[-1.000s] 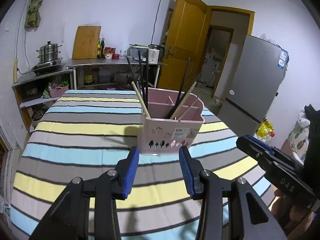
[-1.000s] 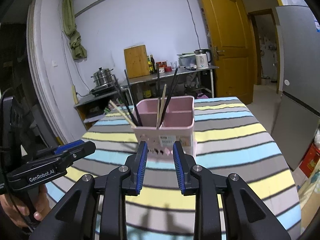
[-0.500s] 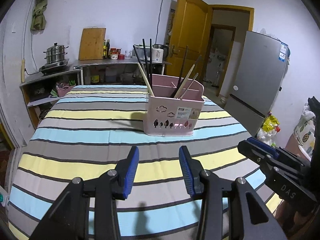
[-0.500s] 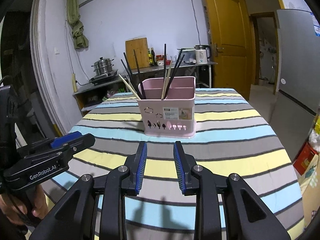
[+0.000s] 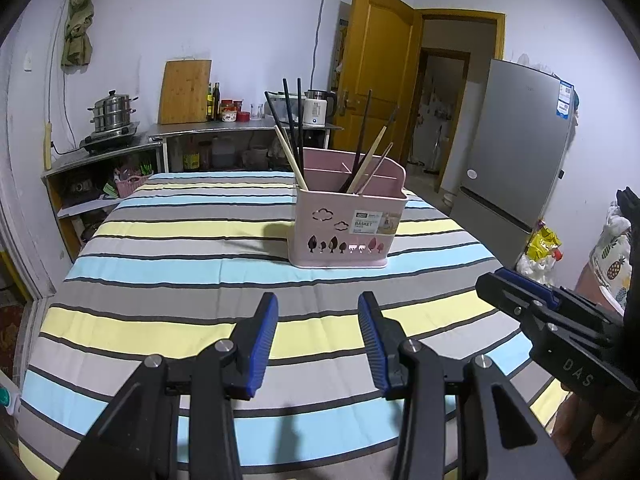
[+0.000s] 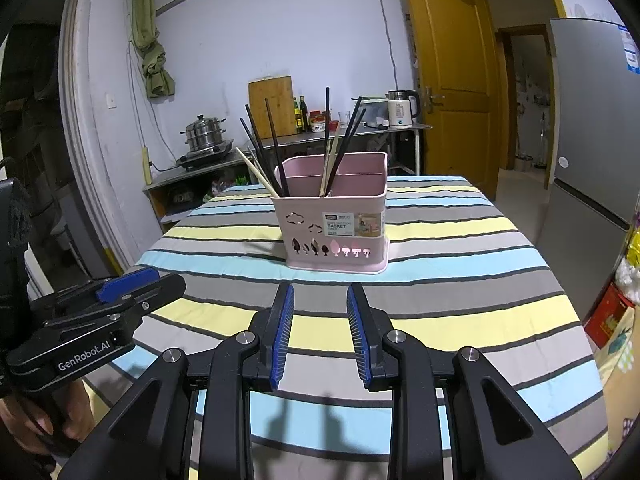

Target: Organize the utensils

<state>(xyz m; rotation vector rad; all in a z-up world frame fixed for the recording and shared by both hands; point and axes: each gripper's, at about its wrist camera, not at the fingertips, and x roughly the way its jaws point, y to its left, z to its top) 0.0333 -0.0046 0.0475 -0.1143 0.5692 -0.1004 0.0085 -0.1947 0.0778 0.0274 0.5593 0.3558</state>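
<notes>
A pink utensil basket (image 5: 347, 222) stands upright on the striped tablecloth (image 5: 168, 248); it also shows in the right wrist view (image 6: 334, 226). Several black and wooden chopsticks (image 5: 294, 120) lean in its compartments, also seen in the right wrist view (image 6: 276, 148). My left gripper (image 5: 318, 320) is open and empty, held above the cloth well short of the basket. My right gripper (image 6: 320, 310) is open and empty, also short of the basket. Each gripper shows at the edge of the other's view: the right (image 5: 520, 300), the left (image 6: 132, 284).
A steel counter (image 5: 240, 128) with pot, cutting board, bottles and kettle runs along the back wall. A grey fridge (image 5: 516, 160) stands right of the table. A yellow door (image 5: 376, 68) stands open behind. Bags (image 5: 544, 244) lie by the fridge.
Both grippers have pulled back from the basket and dropped lower, so the basket looks smaller and farther. Both stay open and empty. The basket has not moved.
</notes>
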